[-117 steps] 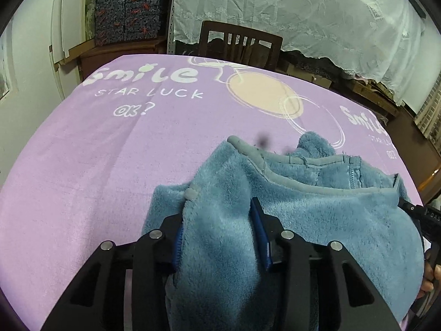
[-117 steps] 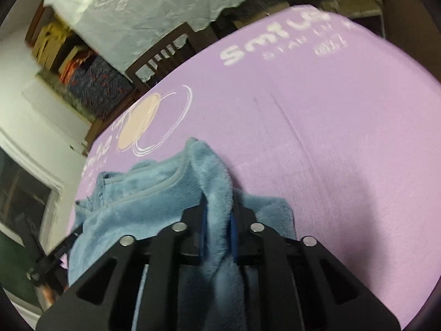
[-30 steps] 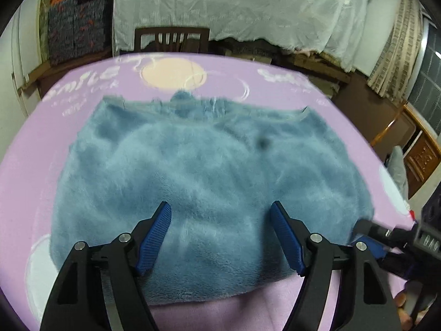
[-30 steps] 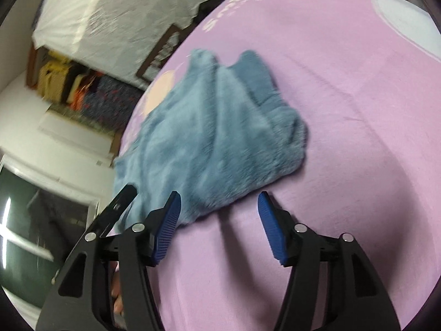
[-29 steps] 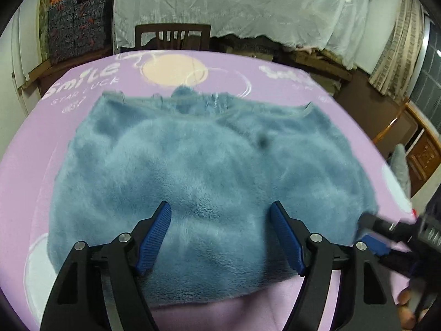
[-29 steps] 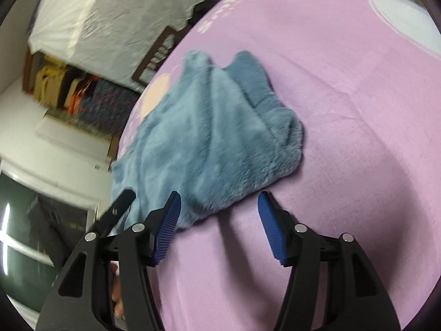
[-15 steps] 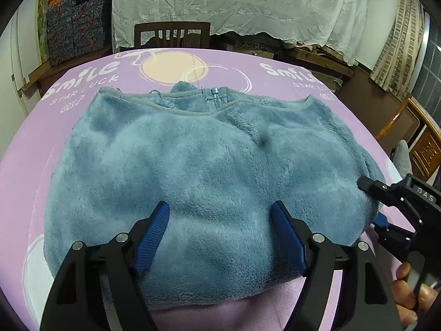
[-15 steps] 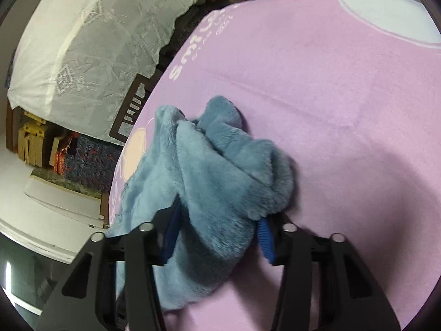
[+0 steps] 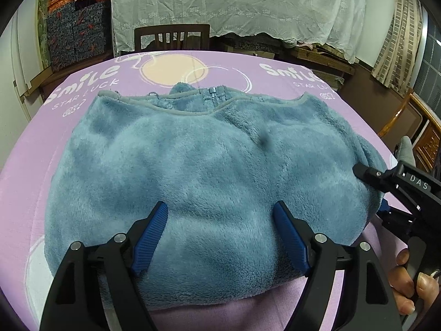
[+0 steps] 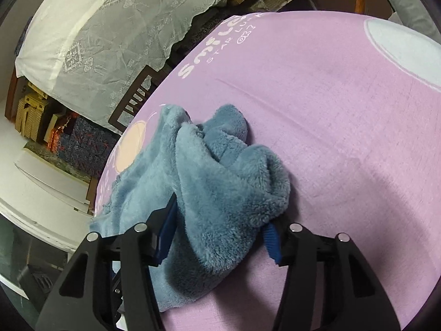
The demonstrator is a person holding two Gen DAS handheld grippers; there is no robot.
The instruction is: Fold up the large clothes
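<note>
The blue fleece garment (image 9: 209, 171) lies folded into a broad, plush slab on the purple cloth (image 9: 55, 149) that covers the table, its near hem close to the table's near edge. Its pile is thick and soft; a grey bound edge runs along the far side, where a short zipper (image 9: 212, 99) shows at the middle.

The left gripper (image 9: 220, 237) hangs over the near hem, tilted downward, its blue pads spread wide with nothing pinched between them; the fleece lies below them.

At the garment's right end the right gripper (image 10: 220, 229) also points downward, a bare hand (image 9: 408, 284) wrapped round its handle. Its jaws have just been closing and then easing a little, and a bunched fold of fleece sits between the blue pads, pressed by both.

Beyond the garment the cloth bears "Smile STAR LUCK" lettering (image 9: 85, 77) and a pale circle (image 9: 173, 69). Farther back stand a dark wooden chair (image 9: 171, 37) and a white lace cover (image 9: 234, 5).
</note>
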